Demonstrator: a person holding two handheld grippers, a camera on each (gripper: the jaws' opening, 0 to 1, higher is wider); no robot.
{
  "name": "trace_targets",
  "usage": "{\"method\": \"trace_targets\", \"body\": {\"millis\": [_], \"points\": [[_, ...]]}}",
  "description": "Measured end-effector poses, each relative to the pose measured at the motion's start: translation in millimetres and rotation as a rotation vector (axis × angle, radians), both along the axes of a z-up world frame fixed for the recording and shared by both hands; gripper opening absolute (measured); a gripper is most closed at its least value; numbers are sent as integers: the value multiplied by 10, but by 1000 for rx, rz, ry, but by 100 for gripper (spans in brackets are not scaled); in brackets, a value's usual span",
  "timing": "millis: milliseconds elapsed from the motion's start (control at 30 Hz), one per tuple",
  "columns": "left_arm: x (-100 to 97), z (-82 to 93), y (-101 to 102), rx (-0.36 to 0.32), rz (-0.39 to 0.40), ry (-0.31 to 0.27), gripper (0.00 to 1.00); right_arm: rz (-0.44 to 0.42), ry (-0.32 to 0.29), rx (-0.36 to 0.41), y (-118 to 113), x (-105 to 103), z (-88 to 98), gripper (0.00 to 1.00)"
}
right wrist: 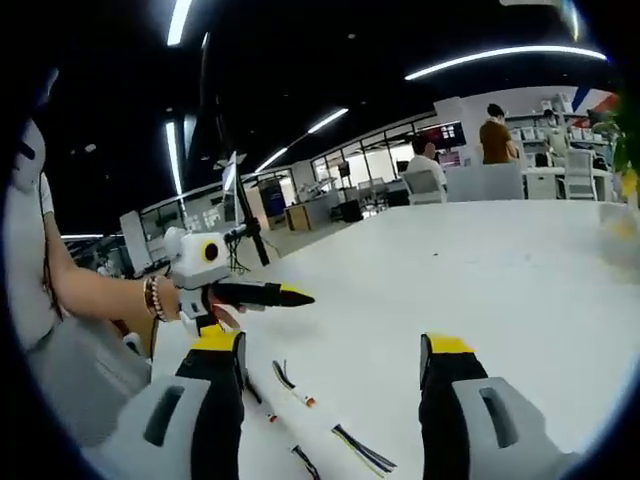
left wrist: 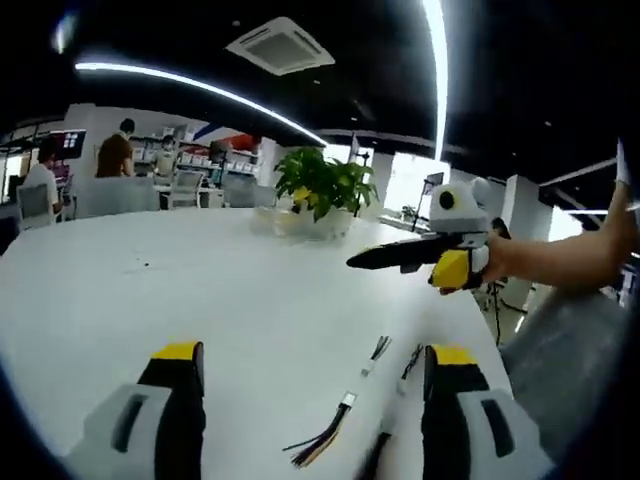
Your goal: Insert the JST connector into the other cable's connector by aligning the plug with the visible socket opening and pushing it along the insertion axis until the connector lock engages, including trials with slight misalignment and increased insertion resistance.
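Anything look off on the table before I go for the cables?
Nothing damaged or spilled. The two short multicoloured wire cables lie apart, unmated, on the white table near its edge. Both hand-held grippers, left and right, stand open and empty above it. The green potted plant sits upright.

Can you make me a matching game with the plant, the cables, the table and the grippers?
Things:
1. potted plant
2. cables
3. table
4. left gripper

States or places:
A. white and wide
B. jaws open, holding nothing
C. lying loose on the table near the jaws
D. green, standing at the far side of the table

Pairs: 1-D, 2-C, 3-A, 4-B. The right gripper is open too.
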State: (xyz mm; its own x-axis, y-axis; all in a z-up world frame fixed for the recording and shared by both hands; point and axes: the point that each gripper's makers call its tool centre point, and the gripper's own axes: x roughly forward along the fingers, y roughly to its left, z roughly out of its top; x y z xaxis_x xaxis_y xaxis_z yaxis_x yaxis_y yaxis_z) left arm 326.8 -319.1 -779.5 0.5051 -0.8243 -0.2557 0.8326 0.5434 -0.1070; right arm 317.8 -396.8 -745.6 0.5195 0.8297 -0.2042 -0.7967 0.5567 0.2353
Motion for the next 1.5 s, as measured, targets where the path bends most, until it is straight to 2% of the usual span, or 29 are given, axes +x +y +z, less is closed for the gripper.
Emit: {"method": "trace_targets", "body": {"millis": [67,133,200,233,333,367,433,500,533,567,633,767,800,933,1000,1133,1200,1267,1367,1500], "points": [[-71,-44,-50,14,-56,24,87,20,-56,-74,-60,-1,-60,66],[-112,-63,-88,15,-87,8,88,27,-45,-77,-81,1,-103,52],[-130,-126,-104,42,-117,-1,88,54,-73,-90,-65,-2,-104,44],[-113,-185,-101,59,-124,7,87,104,-55,-94,-19,-56,-133,42],[-46,-294,-72,52,-112,64,78,149,-51,-156,4,-67,-271,40],[-31,-309,-77,44,-116,64,75,174,-22,-176,15,-101,-355,40],[-63,-325,-126,48,-141,48,68,196,-14,-241,12,-118,-493,35],[-90,-385,-172,69,-166,34,63,210,36,-273,4,-132,-616,29],[-109,-429,-178,89,-180,33,60,207,11,-284,12,-108,-630,26],[-119,-458,-187,97,-183,34,59,209,13,-289,21,-117,-651,24],[-125,-520,-197,113,-191,32,56,230,21,-305,42,-158,-701,23],[-64,-517,-223,89,-165,23,47,246,34,-338,48,-188,-760,21],[-65,-506,-240,65,-164,32,43,253,33,-353,47,-209,-783,21],[-131,-535,-251,64,-196,41,25,272,59,-376,48,-247,-902,20],[-130,-563,-244,67,-189,53,26,270,66,-404,28,-248,-972,21],[-181,-568,-263,71,-220,54,25,270,57,-404,47,-237,-986,17],[-181,-570,-266,75,-225,49,23,262,53,-407,45,-219,-996,13],[-169,-591,-263,92,-220,40,21,268,65,-395,57,-237,-1006,14],[-205,-590,-293,78,-235,50,17,273,58,-398,73,-242,-1017,13],[-241,-643,-313,110,-255,47,13,283,54,-403,77,-265,-1025,8]]}}
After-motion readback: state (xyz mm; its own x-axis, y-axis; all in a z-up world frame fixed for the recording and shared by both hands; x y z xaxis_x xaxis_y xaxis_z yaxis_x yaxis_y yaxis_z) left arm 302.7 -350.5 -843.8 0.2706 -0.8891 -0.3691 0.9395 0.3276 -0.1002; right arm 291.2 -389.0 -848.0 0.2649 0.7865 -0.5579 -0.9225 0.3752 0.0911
